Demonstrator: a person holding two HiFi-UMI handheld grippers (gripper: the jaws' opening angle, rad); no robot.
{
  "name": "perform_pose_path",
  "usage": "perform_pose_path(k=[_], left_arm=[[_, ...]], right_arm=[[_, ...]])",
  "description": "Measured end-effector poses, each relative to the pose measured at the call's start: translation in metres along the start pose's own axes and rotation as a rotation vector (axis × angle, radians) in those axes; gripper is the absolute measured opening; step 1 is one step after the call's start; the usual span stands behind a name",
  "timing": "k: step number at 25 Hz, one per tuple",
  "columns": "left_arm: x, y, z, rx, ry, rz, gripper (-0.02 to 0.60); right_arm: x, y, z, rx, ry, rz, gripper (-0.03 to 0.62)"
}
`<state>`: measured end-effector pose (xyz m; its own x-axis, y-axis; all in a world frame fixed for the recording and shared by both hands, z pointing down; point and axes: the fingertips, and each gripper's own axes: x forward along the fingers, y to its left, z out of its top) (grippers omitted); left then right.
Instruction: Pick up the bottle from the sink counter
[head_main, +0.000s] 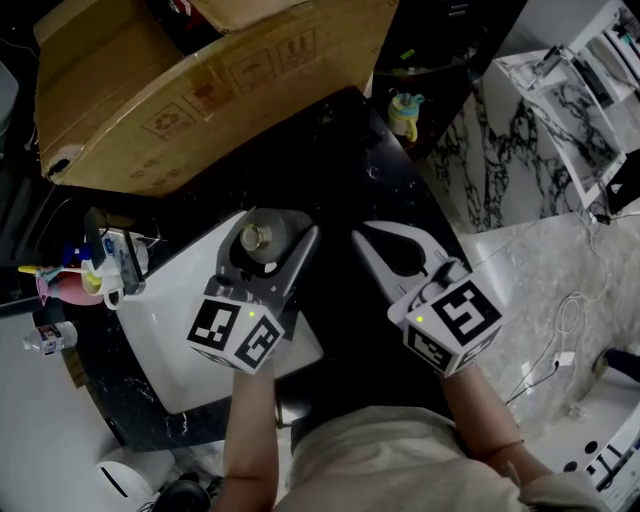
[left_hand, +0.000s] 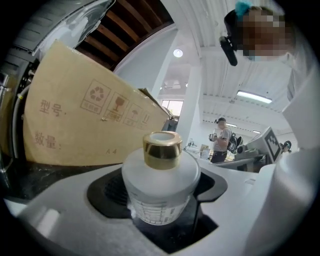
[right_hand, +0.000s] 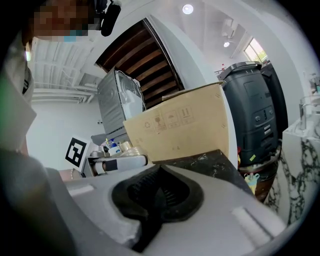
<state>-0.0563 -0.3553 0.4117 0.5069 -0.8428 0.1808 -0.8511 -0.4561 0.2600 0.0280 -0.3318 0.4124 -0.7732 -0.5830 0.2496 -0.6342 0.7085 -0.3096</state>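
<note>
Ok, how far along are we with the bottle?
Done: the grasp. The left gripper is shut on the bottle. In hand: the lift. The head view shows the bottle over the sink, but I cannot tell whether it is clear of the surface. Left: raise it away. The right gripper is shut and empty.

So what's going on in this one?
A person holds a gripper in each hand at a dark stone counter with a white basin. The left gripper is shut on a small white bottle with a gold cap, holding it upright by the basin's far edge. The right gripper is shut and empty, beside it over the counter. A large cardboard box lies behind them.
</note>
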Motion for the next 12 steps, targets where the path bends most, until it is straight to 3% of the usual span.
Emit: perform_pose_path(k=[6, 12], left_arm=[[-0.018, -0.022, 0.032, 0.013, -0.134, -0.085, 0.347], [-0.033, -0.033, 0.037, 0.035, -0.098, -0.07, 0.347]], right_arm=[[-0.003, 0.007, 0.002, -0.005, -0.007, 0.007, 0.002], [-0.006, 0.02, 0.014, -0.04, -0.028, 0.013, 0.002]])
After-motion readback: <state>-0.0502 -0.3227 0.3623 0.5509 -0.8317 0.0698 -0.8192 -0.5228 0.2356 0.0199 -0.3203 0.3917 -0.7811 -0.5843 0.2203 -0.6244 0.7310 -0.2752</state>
